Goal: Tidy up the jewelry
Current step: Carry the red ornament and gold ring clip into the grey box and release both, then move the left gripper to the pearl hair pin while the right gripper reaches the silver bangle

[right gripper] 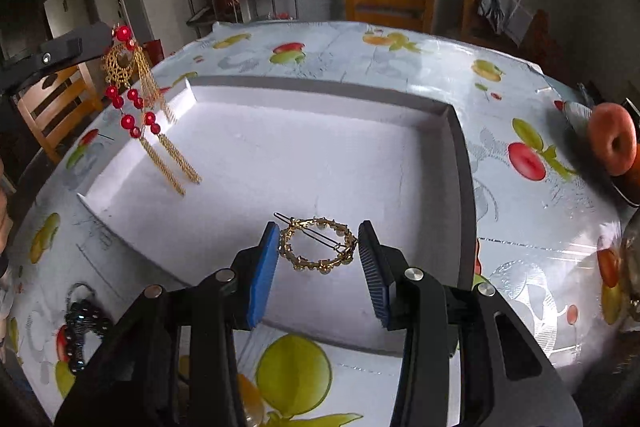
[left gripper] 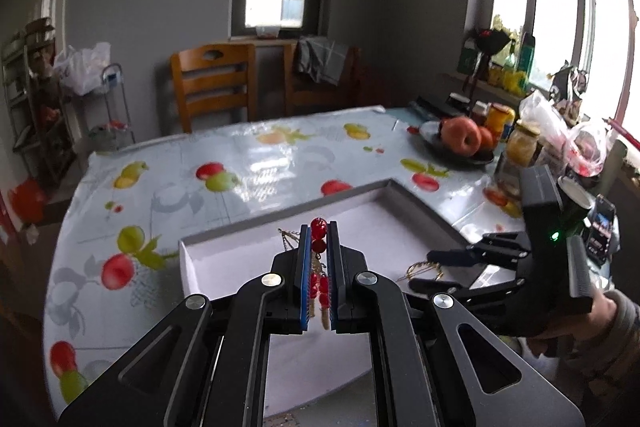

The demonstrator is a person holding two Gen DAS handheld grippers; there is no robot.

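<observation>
My left gripper [left gripper: 319,227] is shut on a gold tassel earring with red beads [left gripper: 319,239]. It holds the earring in the air above the left side of a shallow white tray [left gripper: 240,247]. In the right wrist view the earring [right gripper: 140,107] dangles from the left gripper [right gripper: 114,41] over the tray [right gripper: 466,167]. My right gripper [right gripper: 318,239] is open, its pads either side of a round gold hair clip with pearls [right gripper: 318,245] that lies in the tray. In the left wrist view the right gripper [left gripper: 424,269] is beside the clip [left gripper: 424,269].
A black beaded hair tie [right gripper: 82,331] lies on the fruit-print tablecloth left of the tray. A plate of apples [left gripper: 460,139], jars [left gripper: 520,143] and bags stand at the table's right end. Wooden chairs [left gripper: 214,83] stand behind the table.
</observation>
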